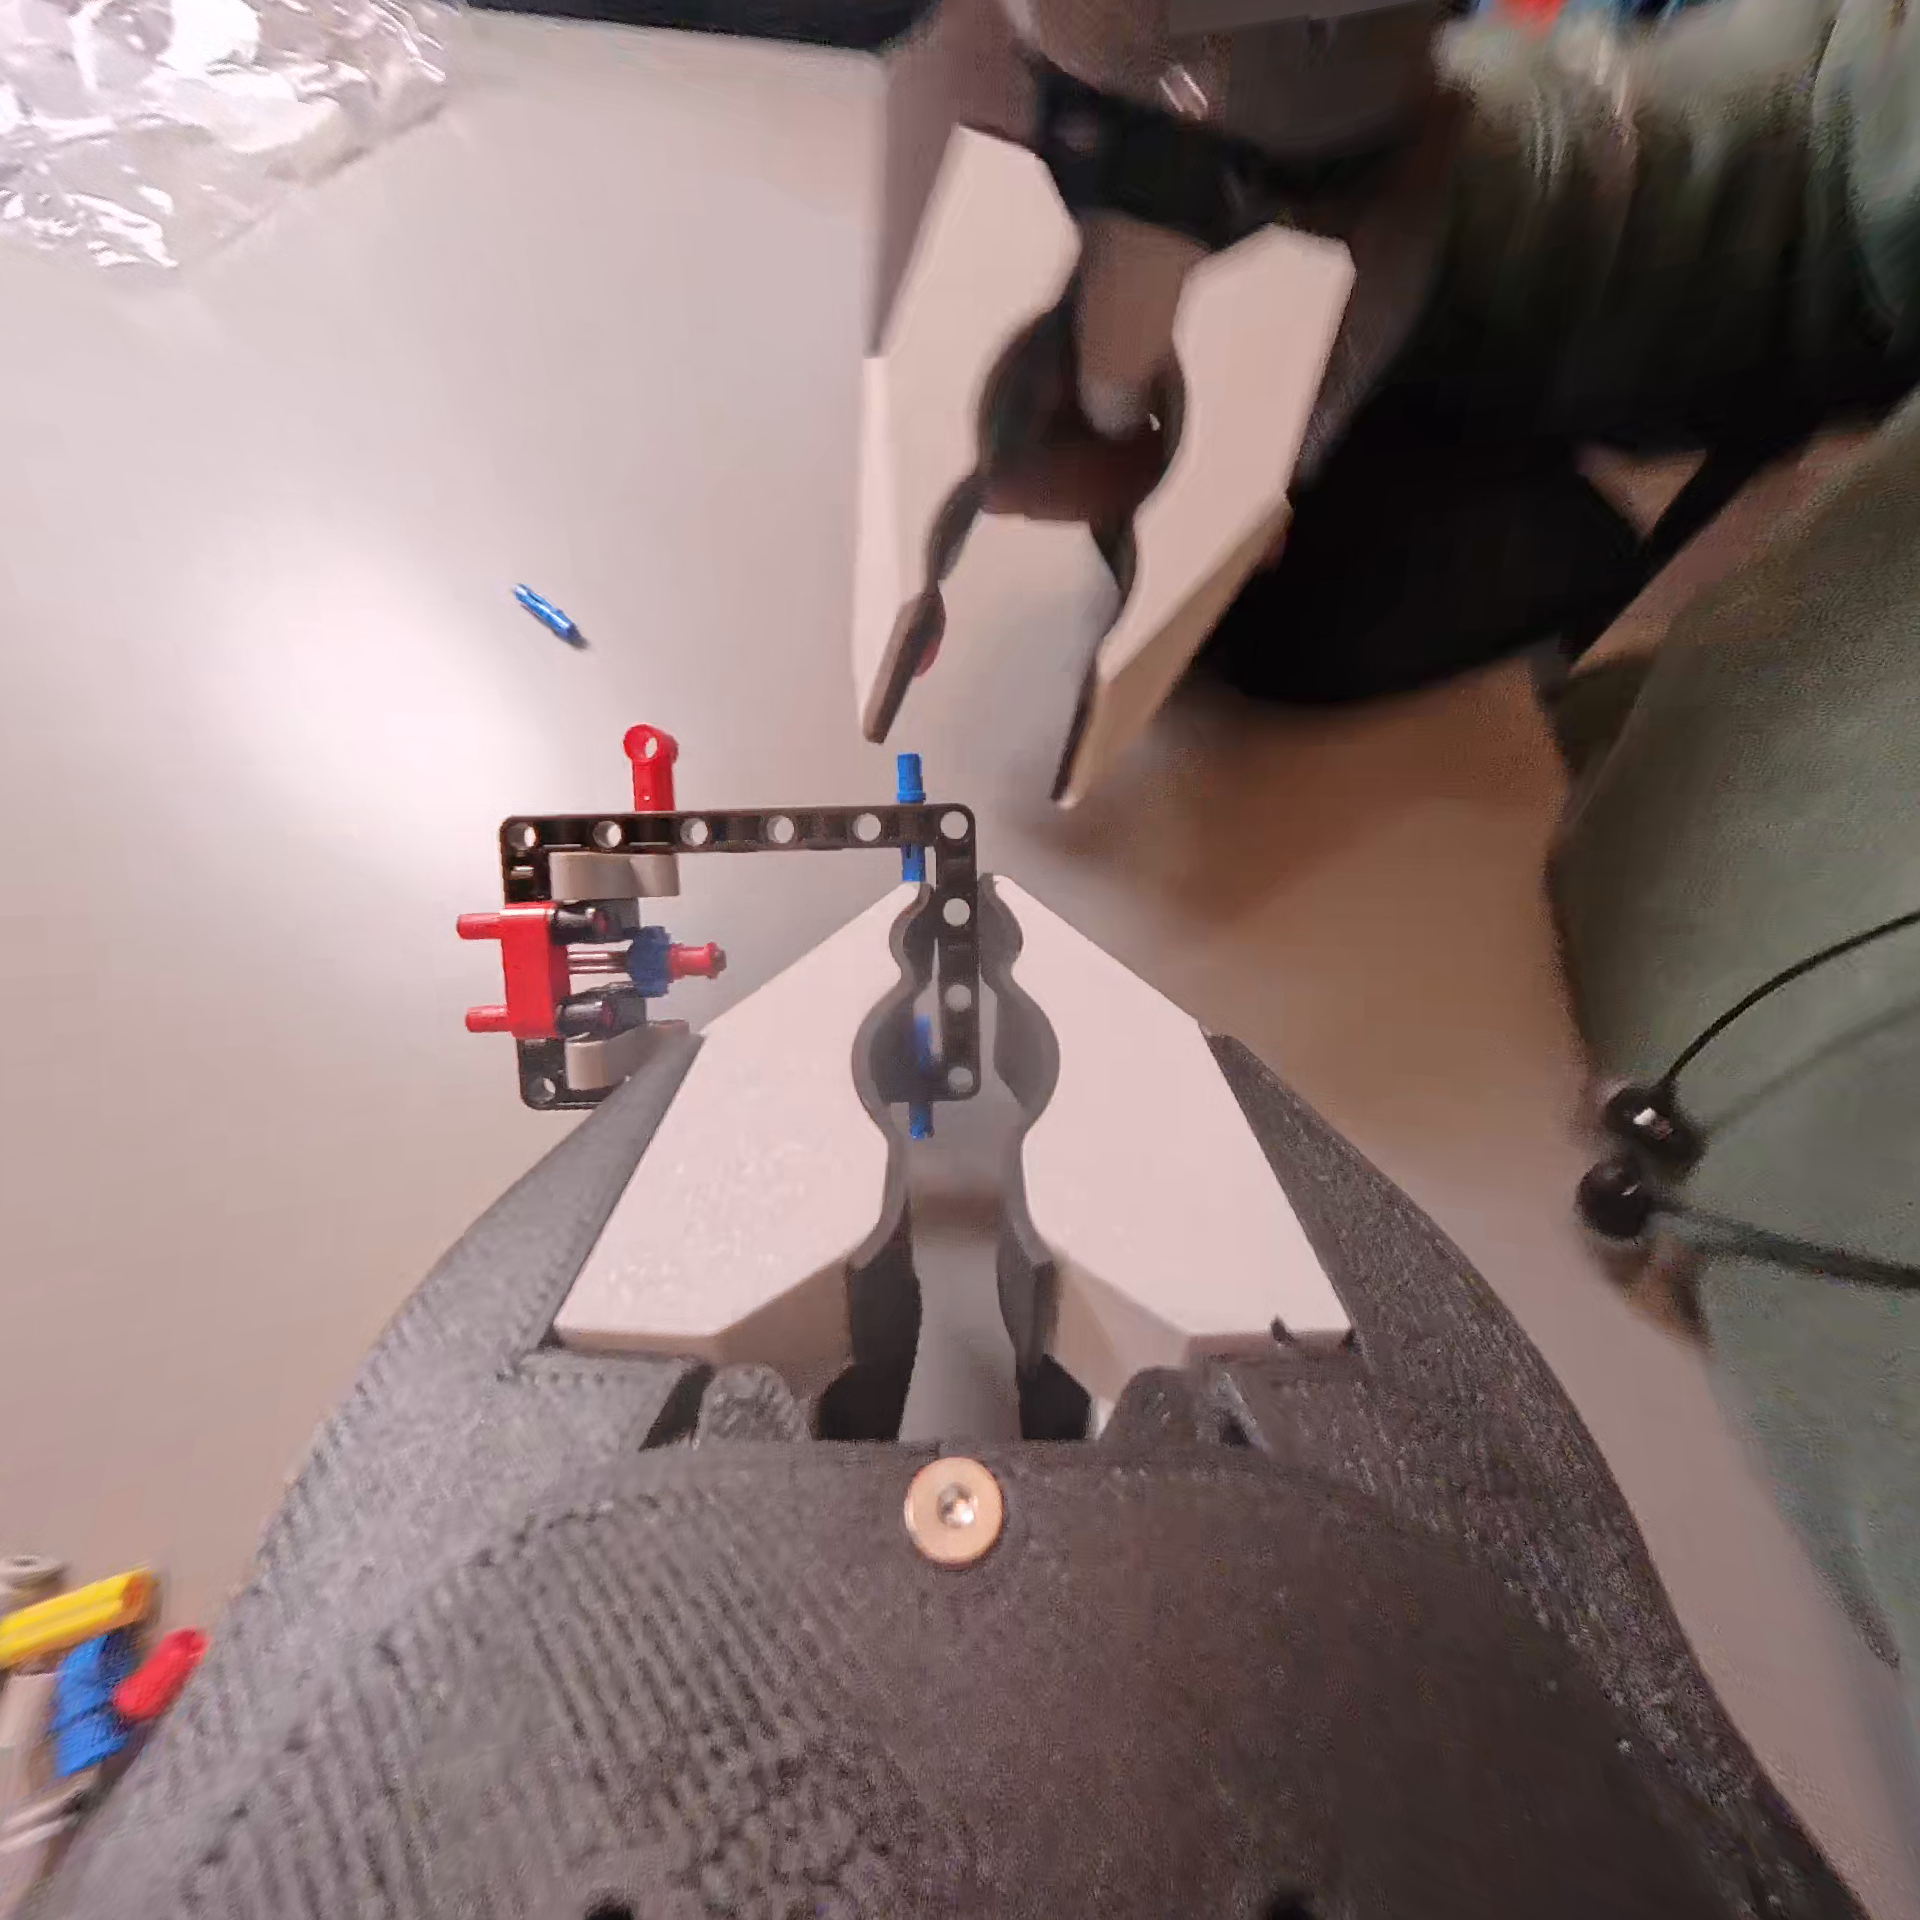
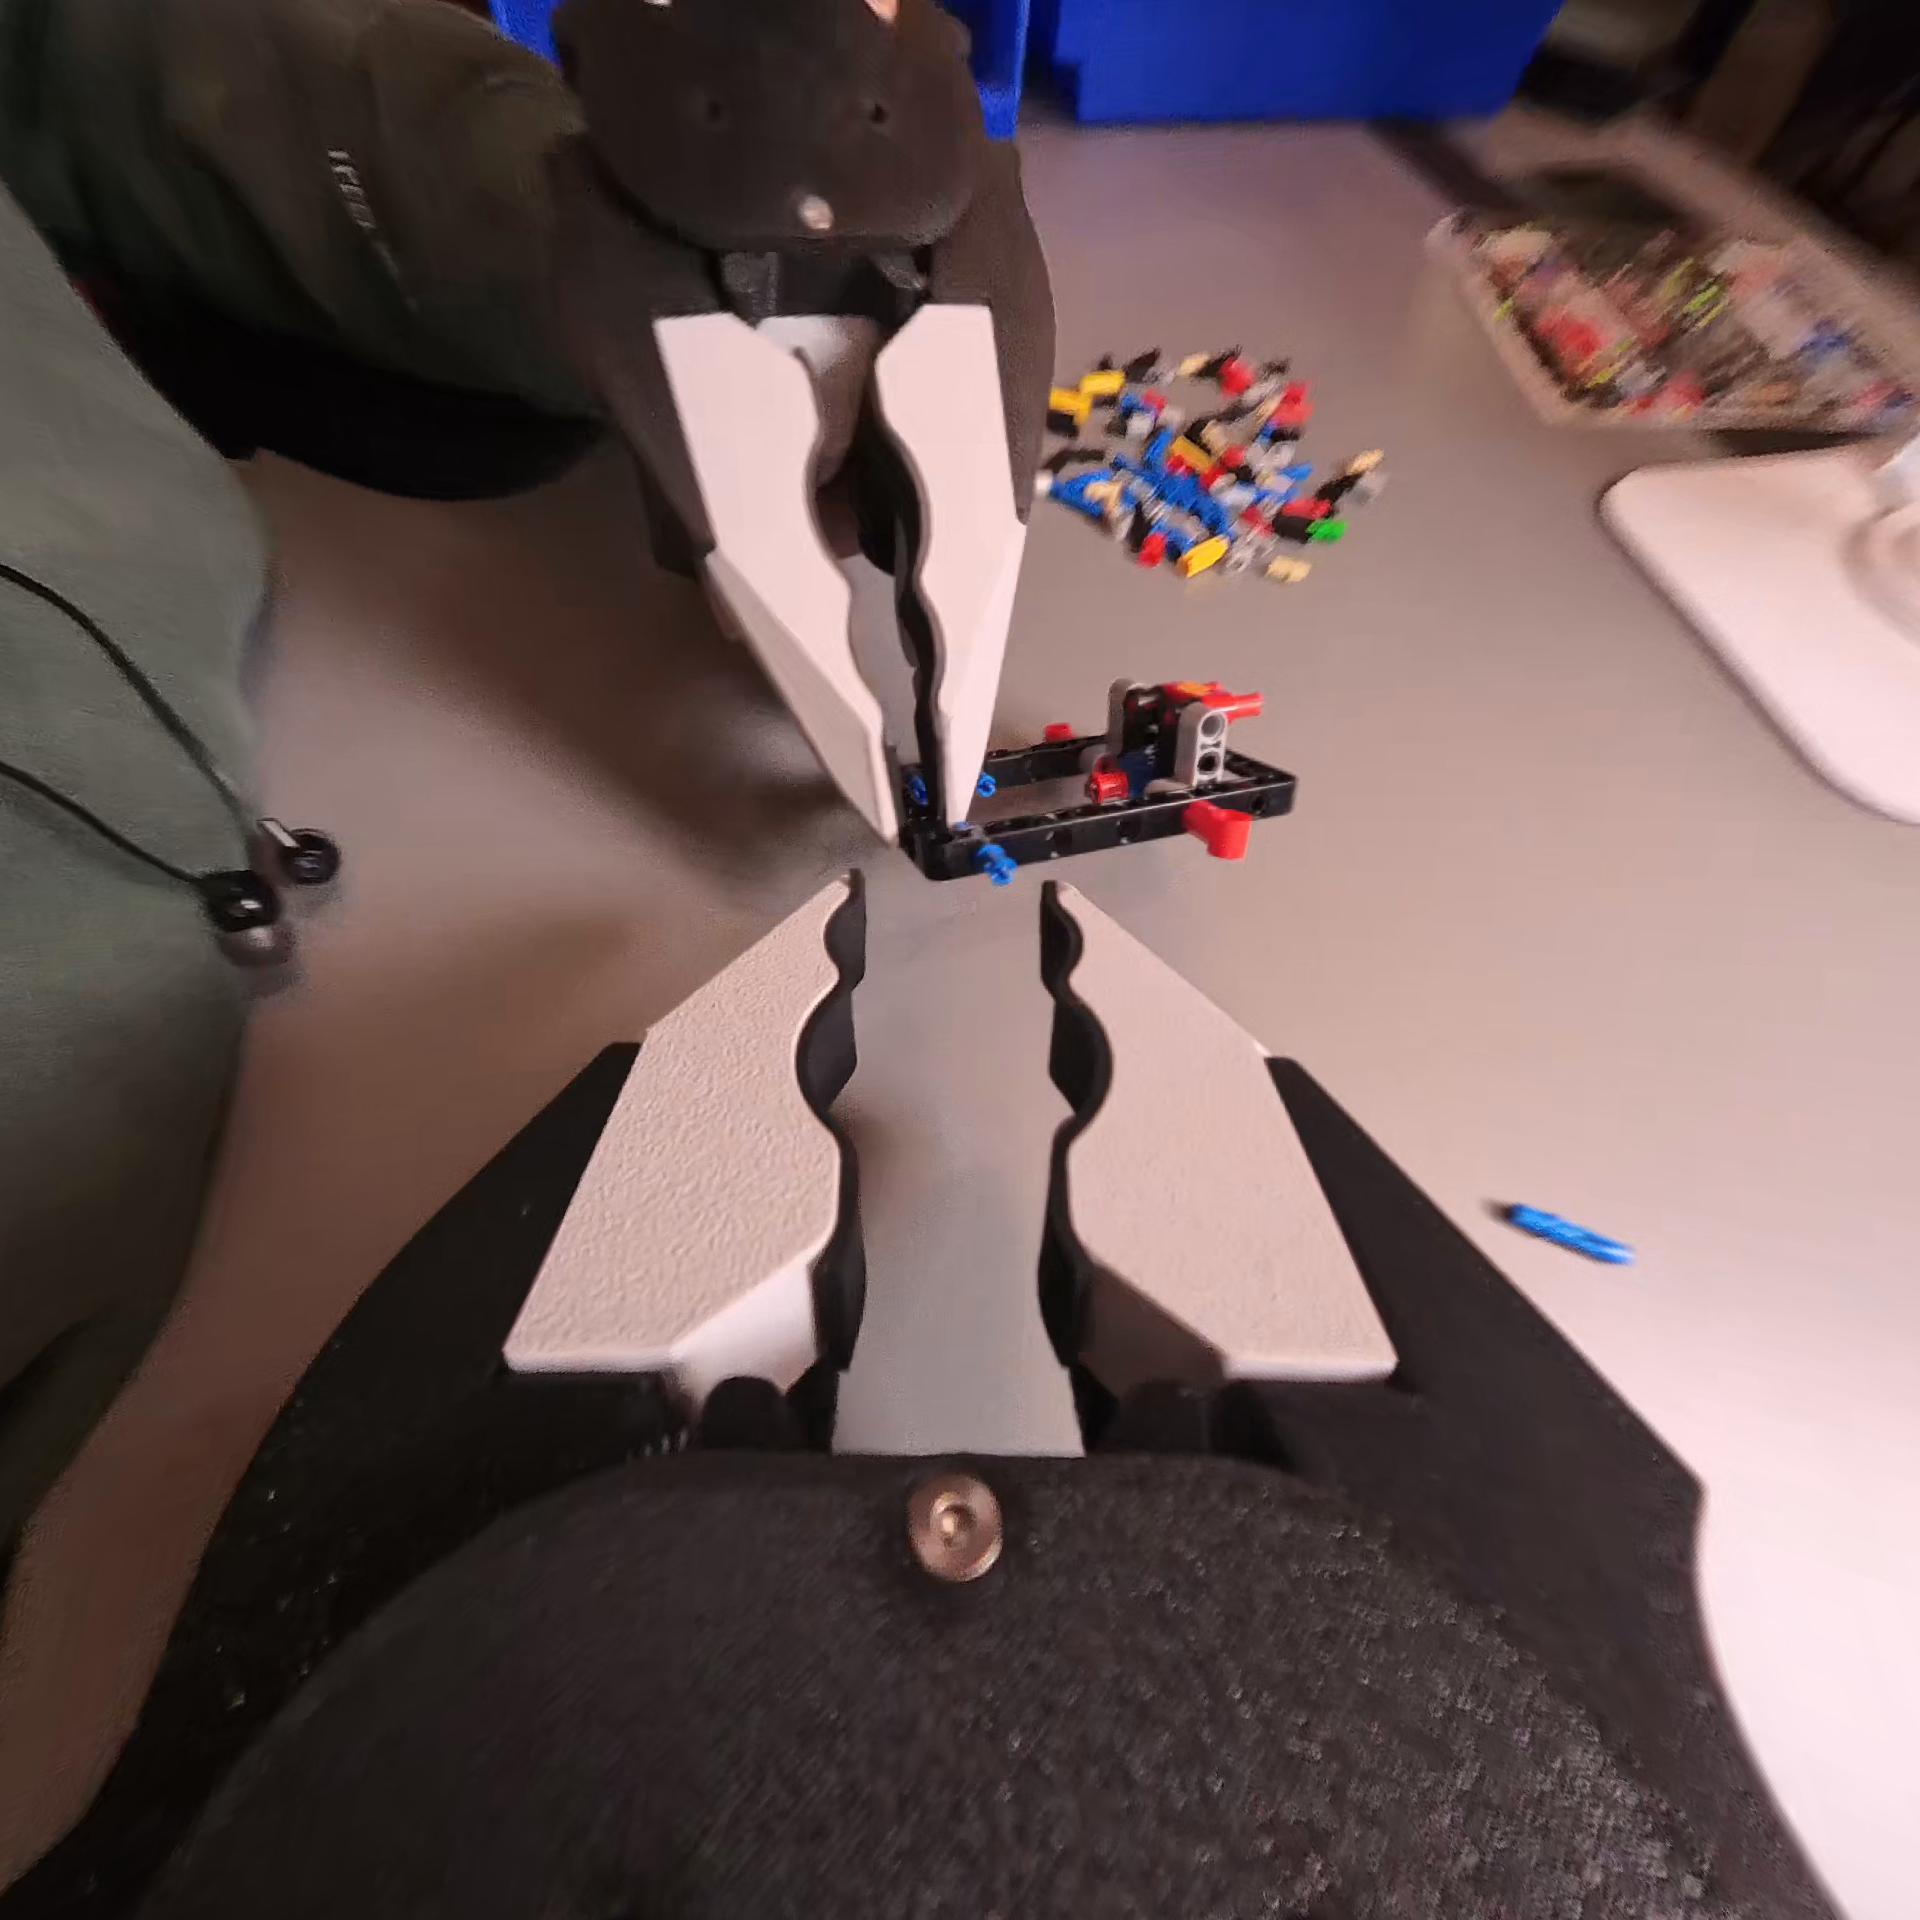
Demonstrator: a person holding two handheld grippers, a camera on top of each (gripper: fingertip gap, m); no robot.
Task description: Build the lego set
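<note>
A black lego frame with red, grey and blue parts is held just above the grey table. My left gripper is shut on the frame's right side beam. A red connector and a blue pin stick out of the frame's far beam. My right gripper is open and empty, just beyond that blue pin. In the right wrist view my right gripper faces the frame, and the left gripper clamps its left end. A loose blue pin lies on the table; it also shows in the right wrist view.
A pile of loose lego parts lies behind the frame. A few more parts show at the lower left. Crumpled clear plastic lies far left. A white object and a printed sheet sit at right. A person's green sleeve is close. My left and right fingertips are right by each other. Between my right fingertips and the loose blue pin there is roughly 12 cm. It turns up in the right wrist view as well.
</note>
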